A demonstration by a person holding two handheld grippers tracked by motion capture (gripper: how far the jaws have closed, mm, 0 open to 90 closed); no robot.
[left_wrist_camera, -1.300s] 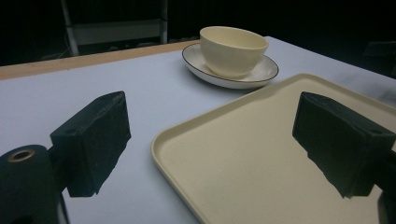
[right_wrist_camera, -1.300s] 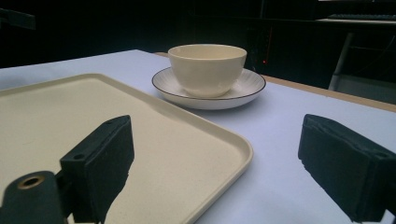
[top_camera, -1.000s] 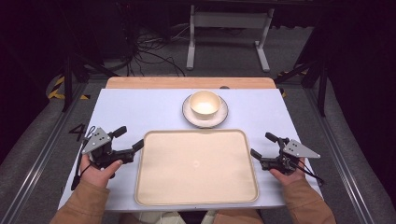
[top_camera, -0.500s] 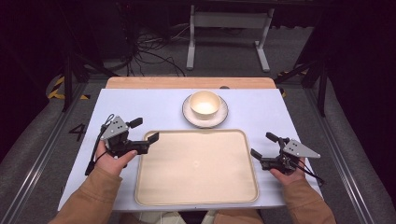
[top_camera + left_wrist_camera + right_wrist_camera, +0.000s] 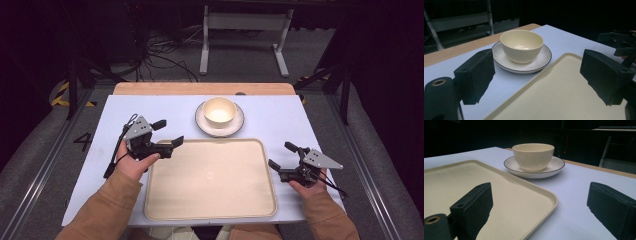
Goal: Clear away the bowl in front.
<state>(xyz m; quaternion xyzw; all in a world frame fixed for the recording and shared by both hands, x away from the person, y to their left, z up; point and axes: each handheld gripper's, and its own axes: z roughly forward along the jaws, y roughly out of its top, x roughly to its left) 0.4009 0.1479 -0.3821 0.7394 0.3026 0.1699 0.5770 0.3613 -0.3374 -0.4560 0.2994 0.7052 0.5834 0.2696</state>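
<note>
1. At the table's (image 5: 100, 150) far edge, mid-way along, a cream bowl (image 5: 219, 110) sits upright in a white saucer (image 5: 235, 125) with a thin dark rim; bowl looks empty.
2. Saucer is just beyond the far edge of the cream tray (image 5: 210, 180), apart from it by a narrow strip of table.
3. Tray lies flat in the middle of the table toward the near edge, nothing on it.
4. Left gripper (image 5: 169, 134) is at the tray's far-left corner, jaws wide apart and holding nothing, one jaw over the tray's left rim, the other over bare table; it points toward the bowl. Whether it touches the tray, can't tell.
5. In the left gripper view the bowl (image 5: 521, 45) and saucer (image 5: 536, 63) are ahead between the jaws, well clear of both.
6. Right gripper (image 5: 283, 155) is just beside the tray's right edge, near the table's right edge, jaws spread, nothing between them.
7. Right gripper view: tray corner (image 5: 550, 197) lies between the jaws, bowl (image 5: 533, 155) well beyond.
8. A hand (image 5: 131, 162) holds the left gripper, another hand (image 5: 305, 186) the right; tan sleeves come in from the near edge.
</note>
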